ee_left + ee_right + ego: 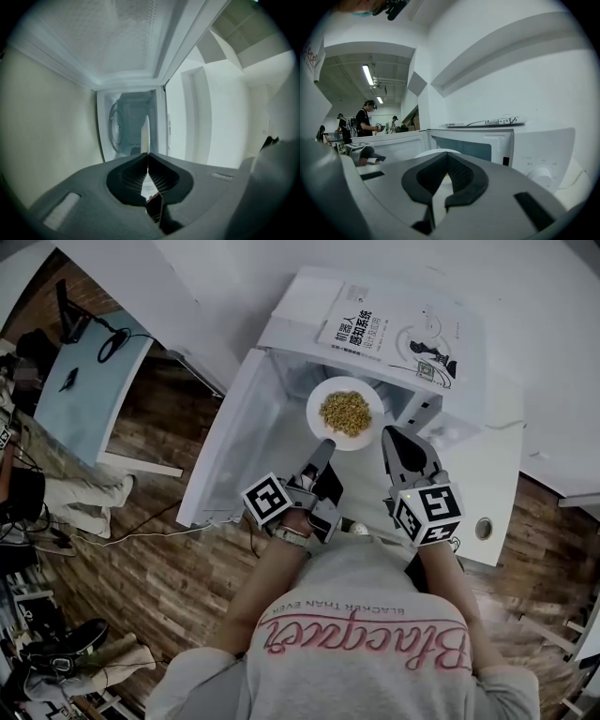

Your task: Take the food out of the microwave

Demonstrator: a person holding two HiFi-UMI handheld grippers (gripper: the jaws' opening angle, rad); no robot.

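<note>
Left gripper (325, 444), head view: jaws are clamped shut on the near rim of the plate (368, 393). The plate, loaded with yellow kernels (345, 412), is carried straight ahead of the tips at the mouth of the microwave (473, 460). The open door (234, 451) lies to its left. Right gripper (391, 436) is closed on nothing, tips just beside the plate's right rim.

Risk: the plate is held by one edge only, so sag or a wrist roll would tip it and kernels would be spilled. No support can be given by the right gripper while it is closed, and a nudge from it could lever the rim out of the pinch.

Left gripper view: left gripper (148, 154) is seen rolled on its side, with the plate (146, 133) showing as a thin white edge just past the tips. The microwave cavity (131, 112) is directly ahead. The bite looks shallow, so a slip is judged likely if the pull is jerked.

Right gripper view: right gripper (447, 155) has its pads together and empty. The plate (427, 152) sits just beyond the tips and slightly left, and the control knob (541, 173) is off to the right. The plate's far rim could be clipped on the cavity frame if it is drawn out crooked.
</note>
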